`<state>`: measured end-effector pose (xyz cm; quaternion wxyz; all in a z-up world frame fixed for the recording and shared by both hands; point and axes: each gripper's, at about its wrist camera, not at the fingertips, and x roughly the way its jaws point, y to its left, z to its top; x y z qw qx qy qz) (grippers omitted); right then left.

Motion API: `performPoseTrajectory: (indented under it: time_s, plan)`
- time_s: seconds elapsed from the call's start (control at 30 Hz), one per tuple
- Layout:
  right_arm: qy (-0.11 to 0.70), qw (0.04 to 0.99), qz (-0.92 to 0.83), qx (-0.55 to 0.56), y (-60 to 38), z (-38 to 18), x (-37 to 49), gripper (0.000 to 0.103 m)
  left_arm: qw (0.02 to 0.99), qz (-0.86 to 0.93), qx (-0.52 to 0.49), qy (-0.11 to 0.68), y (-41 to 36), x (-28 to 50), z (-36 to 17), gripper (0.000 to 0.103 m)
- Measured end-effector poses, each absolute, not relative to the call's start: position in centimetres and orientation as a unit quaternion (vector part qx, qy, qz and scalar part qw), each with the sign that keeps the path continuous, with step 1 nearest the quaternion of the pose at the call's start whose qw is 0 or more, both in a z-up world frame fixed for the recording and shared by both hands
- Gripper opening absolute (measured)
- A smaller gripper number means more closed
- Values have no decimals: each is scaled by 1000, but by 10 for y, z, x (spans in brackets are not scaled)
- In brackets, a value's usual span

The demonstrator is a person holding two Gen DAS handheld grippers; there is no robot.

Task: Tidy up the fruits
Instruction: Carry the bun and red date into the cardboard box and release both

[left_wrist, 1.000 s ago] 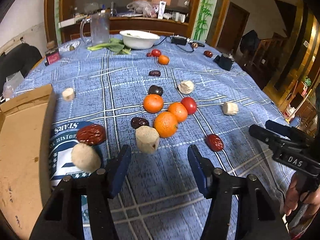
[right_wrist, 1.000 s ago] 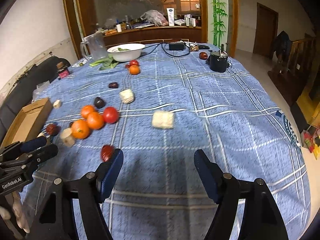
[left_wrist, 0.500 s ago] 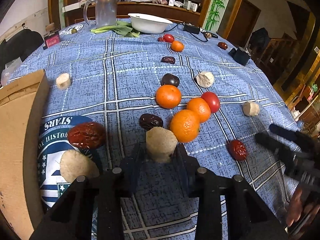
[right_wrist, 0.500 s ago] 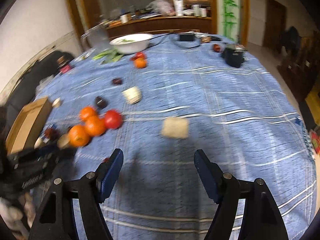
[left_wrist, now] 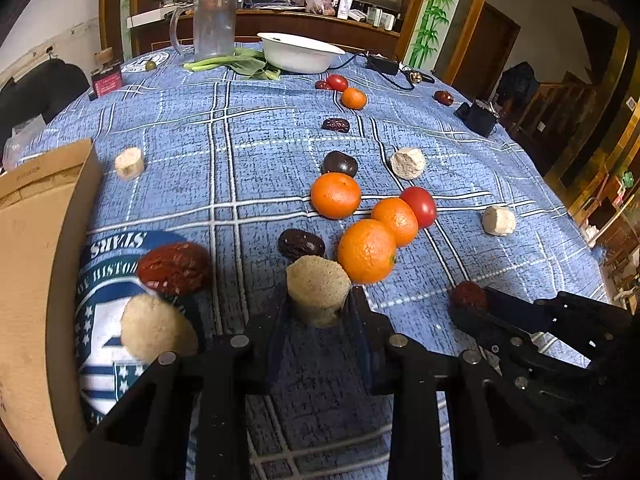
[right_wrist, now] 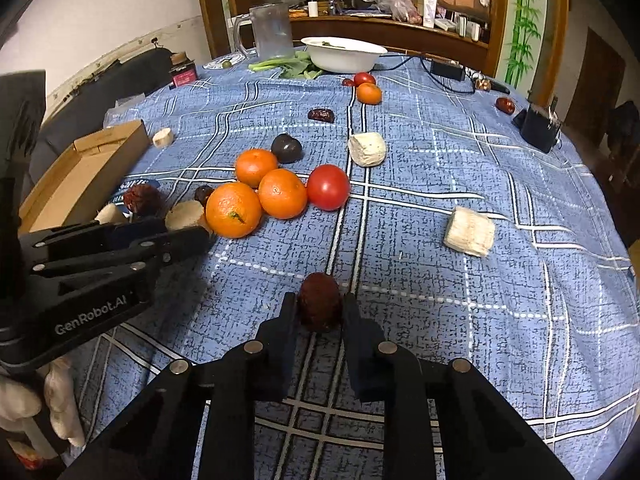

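Note:
My left gripper [left_wrist: 318, 306] is shut on a beige yam chunk [left_wrist: 318, 286] that rests on the blue checked tablecloth [left_wrist: 224, 168]. My right gripper [right_wrist: 319, 310] is shut on a dark red date [right_wrist: 320, 300]; it also shows in the left wrist view [left_wrist: 468, 294]. Three oranges [left_wrist: 366, 250] and a red tomato [left_wrist: 420, 206] sit in a cluster just beyond the yam chunk. A dark date [left_wrist: 300, 244] lies beside it. A big red date [left_wrist: 174, 268] and another yam chunk [left_wrist: 154, 328] lie to the left.
A cardboard box [left_wrist: 36, 240] stands at the left table edge. More yam chunks [right_wrist: 470, 232], dates [left_wrist: 336, 125], an orange [left_wrist: 354, 98] and a tomato [left_wrist: 337, 82] are scattered farther back. A white bowl [left_wrist: 298, 54], greens, a glass jug [left_wrist: 212, 26] and a black device [right_wrist: 538, 126] stand at the far side.
Both grippers went from open to shut. The left moved forward and closed on the yam chunk. The right swung left and down and closed on the dark red date.

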<state>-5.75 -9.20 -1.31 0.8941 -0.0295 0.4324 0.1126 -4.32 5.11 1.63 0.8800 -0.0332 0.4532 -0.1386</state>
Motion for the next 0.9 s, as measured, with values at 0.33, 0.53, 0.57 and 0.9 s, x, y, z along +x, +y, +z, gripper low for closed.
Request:
performPoseTrajectory:
  time_s: [0.33, 0.53, 0.57, 0.9]
  plan:
    - [398, 907, 136, -21, -76, 29, -91, 23, 903, -143, -72, 398, 104, -97, 70, 29]
    - [384, 900, 205, -13, -28, 69, -94, 23, 917, -88, -77, 380, 178, -105, 103, 29]
    - [383, 897, 220, -10, -17, 76, -90, 23, 918, -79, -77, 381, 190, -102, 106, 29]
    - [401, 861, 314, -14, 136, 76, -13, 23, 892, 30, -125, 434, 320, -12, 86, 29]
